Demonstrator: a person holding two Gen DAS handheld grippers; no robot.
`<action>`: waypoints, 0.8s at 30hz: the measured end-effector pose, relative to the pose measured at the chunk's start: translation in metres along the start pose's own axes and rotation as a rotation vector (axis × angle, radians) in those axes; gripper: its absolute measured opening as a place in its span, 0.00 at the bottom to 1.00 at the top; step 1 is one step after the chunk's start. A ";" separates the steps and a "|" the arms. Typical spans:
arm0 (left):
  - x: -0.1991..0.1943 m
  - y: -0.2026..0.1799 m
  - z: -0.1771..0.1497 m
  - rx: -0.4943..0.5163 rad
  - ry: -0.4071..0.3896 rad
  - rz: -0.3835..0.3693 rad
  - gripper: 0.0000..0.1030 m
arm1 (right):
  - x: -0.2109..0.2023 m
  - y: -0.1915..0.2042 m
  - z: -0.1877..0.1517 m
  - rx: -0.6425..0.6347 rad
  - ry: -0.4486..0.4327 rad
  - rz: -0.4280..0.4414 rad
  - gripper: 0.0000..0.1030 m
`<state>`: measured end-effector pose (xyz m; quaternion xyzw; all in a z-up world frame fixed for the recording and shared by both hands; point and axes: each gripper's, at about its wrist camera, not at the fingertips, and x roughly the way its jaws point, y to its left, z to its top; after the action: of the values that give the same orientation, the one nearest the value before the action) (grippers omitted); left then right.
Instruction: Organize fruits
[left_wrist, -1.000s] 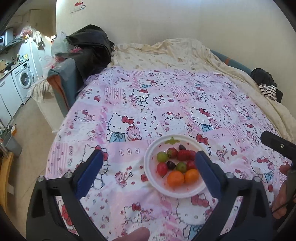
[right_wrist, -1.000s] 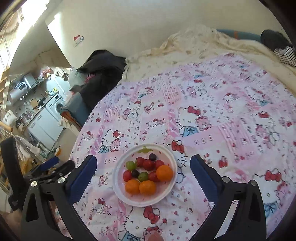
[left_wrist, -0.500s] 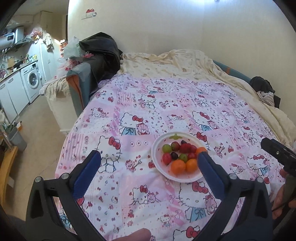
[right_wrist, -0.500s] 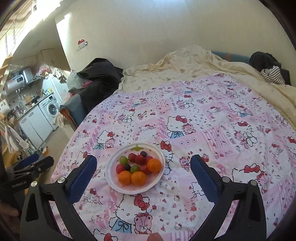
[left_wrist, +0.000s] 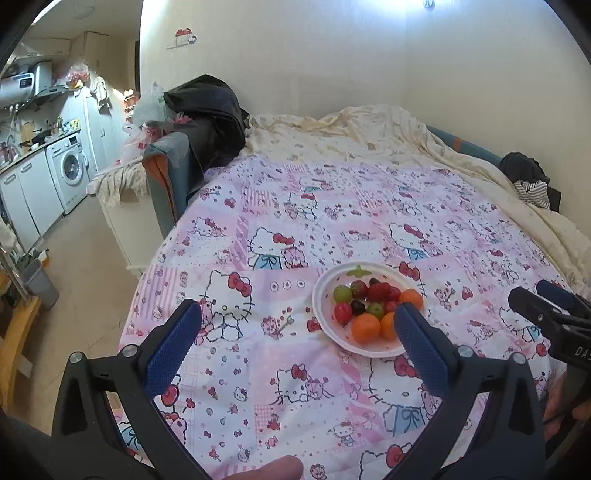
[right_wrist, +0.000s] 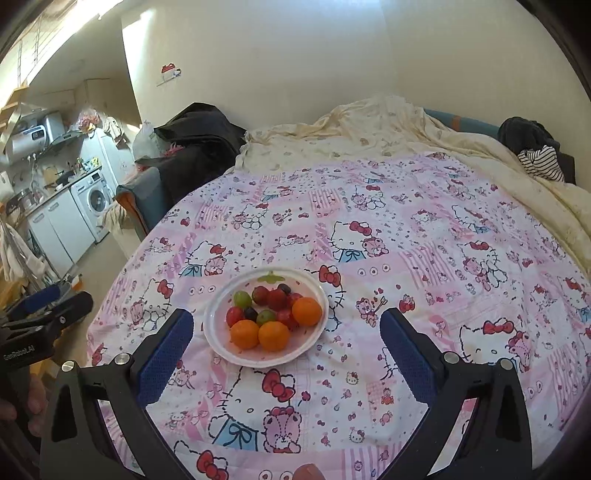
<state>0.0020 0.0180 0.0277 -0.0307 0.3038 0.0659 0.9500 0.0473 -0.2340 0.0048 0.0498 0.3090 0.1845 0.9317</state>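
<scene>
Right now both grippers hang above the bed, and all the fruit in sight sits together on one white plate (right_wrist: 218, 339) on the pink cartoon-print bedspread (right_wrist: 406, 258). Count them off: three oranges (right_wrist: 274, 335) along the near and right side, two green grapes (right_wrist: 242, 299), a dark grape (right_wrist: 250, 314), and a cluster of red fruits (right_wrist: 277, 299) behind. Nothing lies loose on the bedspread.

So how far along? Hard call. Fruit gathered on a plate fits a finished tidy-up, and it fits just as well a pile waiting to be sorted by kind. No second dish or basket shows, so the pictures do not settle it.

The left gripper (left_wrist: 295, 339) is spread wide with nothing between its blue pads; its right pad overlaps the plate's near-right rim in the left wrist view. The right gripper (right_wrist: 286, 349) is wide and carries nothing too, with the plate framed towards its left pad.

Room to move: plenty of open bedspread to the right of the plate and beyond it. The tight side is the left, where the bed edge drops to the floor (left_wrist: 74, 266) fairly near the plate. A rumpled cream blanket (right_wrist: 388, 129) takes up the far side. Soft bedding means round fruit could roll, I reckon.
</scene>
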 end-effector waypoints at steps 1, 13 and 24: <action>0.000 0.000 0.001 -0.003 -0.001 -0.001 1.00 | 0.000 -0.001 0.000 0.008 0.000 0.003 1.00; 0.000 -0.002 0.001 0.013 -0.002 -0.010 1.00 | 0.009 0.006 -0.003 -0.034 0.015 -0.021 1.00; 0.000 -0.007 -0.004 0.029 0.005 -0.012 1.00 | 0.010 0.009 -0.004 -0.042 0.020 -0.021 1.00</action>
<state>0.0010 0.0108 0.0243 -0.0186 0.3070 0.0557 0.9499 0.0496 -0.2218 -0.0019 0.0249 0.3150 0.1818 0.9312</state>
